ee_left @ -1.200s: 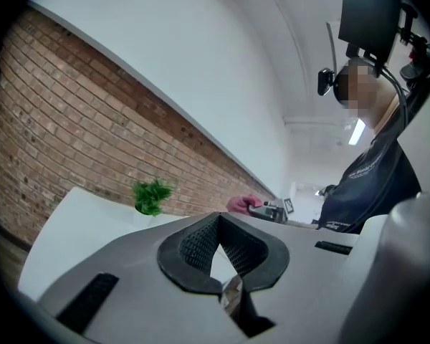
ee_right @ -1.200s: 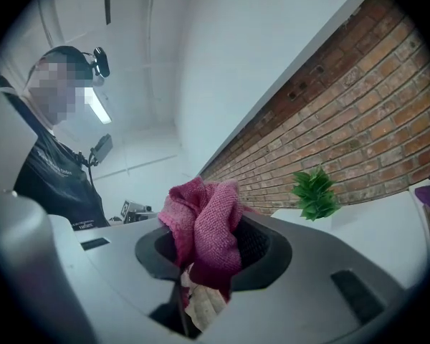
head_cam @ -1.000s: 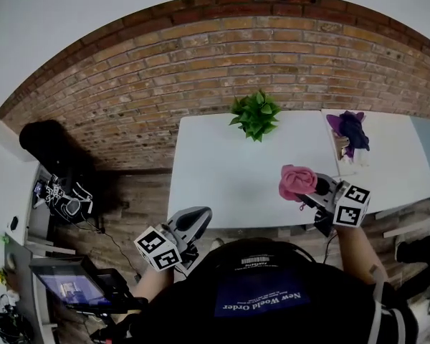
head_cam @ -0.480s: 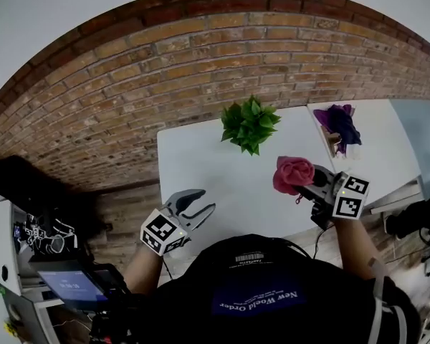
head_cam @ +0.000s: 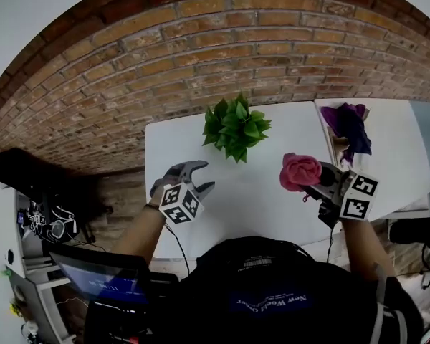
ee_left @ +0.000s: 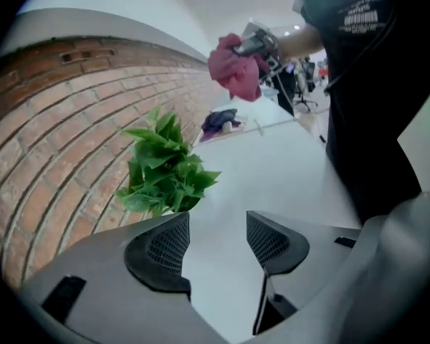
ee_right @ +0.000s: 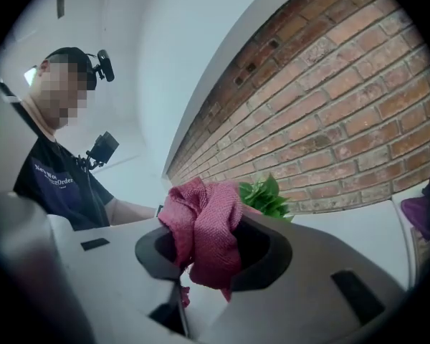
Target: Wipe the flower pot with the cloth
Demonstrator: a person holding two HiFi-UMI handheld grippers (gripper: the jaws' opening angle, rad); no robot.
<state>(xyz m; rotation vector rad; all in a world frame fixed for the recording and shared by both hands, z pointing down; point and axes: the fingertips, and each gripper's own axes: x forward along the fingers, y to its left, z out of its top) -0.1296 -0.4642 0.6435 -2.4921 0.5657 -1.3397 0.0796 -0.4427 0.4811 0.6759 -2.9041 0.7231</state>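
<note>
Since my right gripper [ee_right: 213, 248] is clamped on the bunched pink cloth [head_cam: 299, 171] and my left gripper [ee_left: 215, 244] has just been opening, its jaws now wide with nothing between them, both hang short of the flower pot [head_cam: 234, 126], which stands upright near the back of the white table [head_cam: 272, 210], close to the brick wall [head_cam: 201, 56], its long axis vertical, leaves spreading upward and hiding the pot itself. I judge that wiping before my left steadies it could tip it, or crush leaves
</note>
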